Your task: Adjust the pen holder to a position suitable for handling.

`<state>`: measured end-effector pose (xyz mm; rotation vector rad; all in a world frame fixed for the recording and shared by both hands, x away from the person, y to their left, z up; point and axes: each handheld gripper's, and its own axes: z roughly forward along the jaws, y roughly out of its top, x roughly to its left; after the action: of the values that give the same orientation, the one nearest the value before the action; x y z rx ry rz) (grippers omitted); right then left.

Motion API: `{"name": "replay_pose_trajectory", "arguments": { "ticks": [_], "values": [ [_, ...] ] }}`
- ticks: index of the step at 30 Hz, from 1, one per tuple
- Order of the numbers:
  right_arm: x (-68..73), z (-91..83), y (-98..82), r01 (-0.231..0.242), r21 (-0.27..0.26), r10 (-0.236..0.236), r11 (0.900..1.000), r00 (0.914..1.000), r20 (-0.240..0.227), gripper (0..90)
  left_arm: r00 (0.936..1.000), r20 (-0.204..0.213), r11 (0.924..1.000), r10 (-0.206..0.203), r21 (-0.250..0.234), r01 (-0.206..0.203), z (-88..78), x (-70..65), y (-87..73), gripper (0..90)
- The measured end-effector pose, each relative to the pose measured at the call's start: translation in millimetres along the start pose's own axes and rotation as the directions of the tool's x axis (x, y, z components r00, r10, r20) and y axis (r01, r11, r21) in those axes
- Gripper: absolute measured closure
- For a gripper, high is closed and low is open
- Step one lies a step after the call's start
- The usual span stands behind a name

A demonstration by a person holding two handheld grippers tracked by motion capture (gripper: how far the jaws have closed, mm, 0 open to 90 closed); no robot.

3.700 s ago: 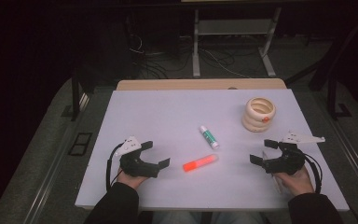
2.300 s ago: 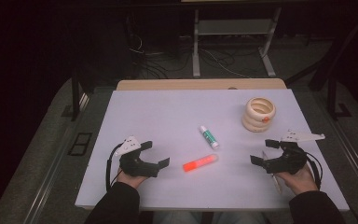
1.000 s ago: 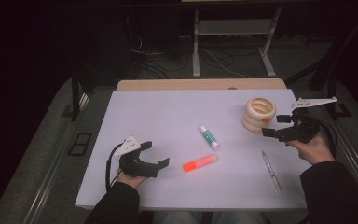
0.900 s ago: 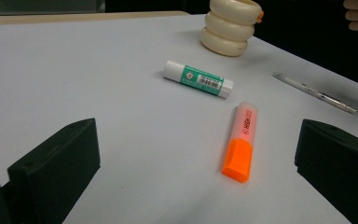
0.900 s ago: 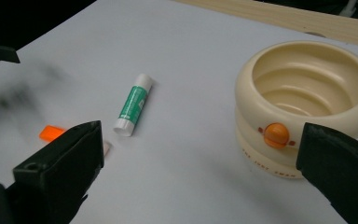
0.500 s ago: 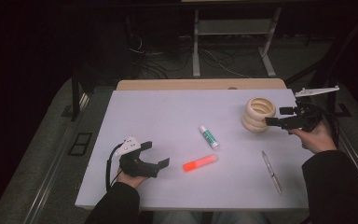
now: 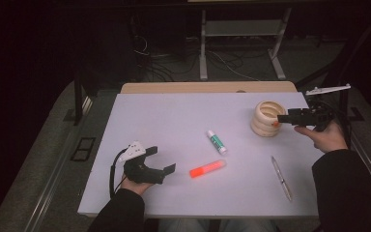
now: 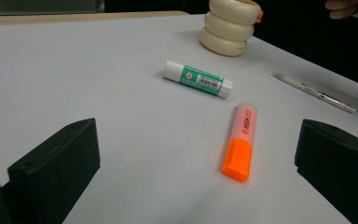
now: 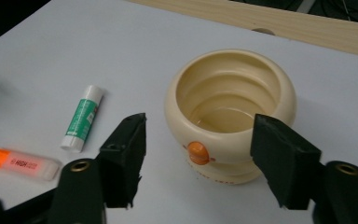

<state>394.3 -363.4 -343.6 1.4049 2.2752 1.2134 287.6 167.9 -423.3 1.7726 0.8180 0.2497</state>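
R gripper [image 9: 198, 154] sat level at the cream pot [image 9: 230, 112], far-right of table [image 7: 174, 116]; jaws had just been closing, flanking its lower body, prob. not yet touching. L gripper [image 8: 198, 158] wide open, empty, far.

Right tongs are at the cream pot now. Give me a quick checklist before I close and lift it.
1. Pot between the right tongs, which have just been closing: ok, one jaw on each side.
2. Pads pressing on the pot: not ok, gaps show on both sides.
3. Pot upright and empty: ok.
4. Glue stick and orange highlighter clear of the pot: ok, both lie apart to its side.
5. Left tongs out of the way: ok, open, near the table's front edge.
6. Pen clear: ok.
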Motion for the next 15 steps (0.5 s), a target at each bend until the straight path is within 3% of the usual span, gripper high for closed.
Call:
{"name": "replay_pose_trajectory", "arguments": {
  "ticks": [7,8,13,15],
  "values": [
    [-5.4,-0.8,0.8,-0.003,-0.008,0.003,1.000,0.9993,0.038,51.6,1.0000,-0.002,1.0000,0.000,0.001,0.000,0.2,-0.1,-0.1,0.0],
    [-6.9,-1.6,1.5,-0.008,-0.014,0.009,1.000,0.9986,0.053,58.9,1.0000,-0.002,1.0000,0.001,0.002,-0.001,0.1,0.0,0.0,0.0],
    [-9.7,-2.1,4.1,-0.014,-0.016,0.015,1.000,0.9952,0.097,71.6,1.0000,-0.002,1.0000,0.000,0.002,0.000,0.5,-0.1,-0.1,0.0],
    [-12.9,-1.7,6.6,-0.019,-0.012,0.020,1.000,0.9922,0.123,81.2,1.0000,-0.002,1.0000,0.000,0.002,0.000,0.5,-0.1,-0.1,0.0]
  ]
}}
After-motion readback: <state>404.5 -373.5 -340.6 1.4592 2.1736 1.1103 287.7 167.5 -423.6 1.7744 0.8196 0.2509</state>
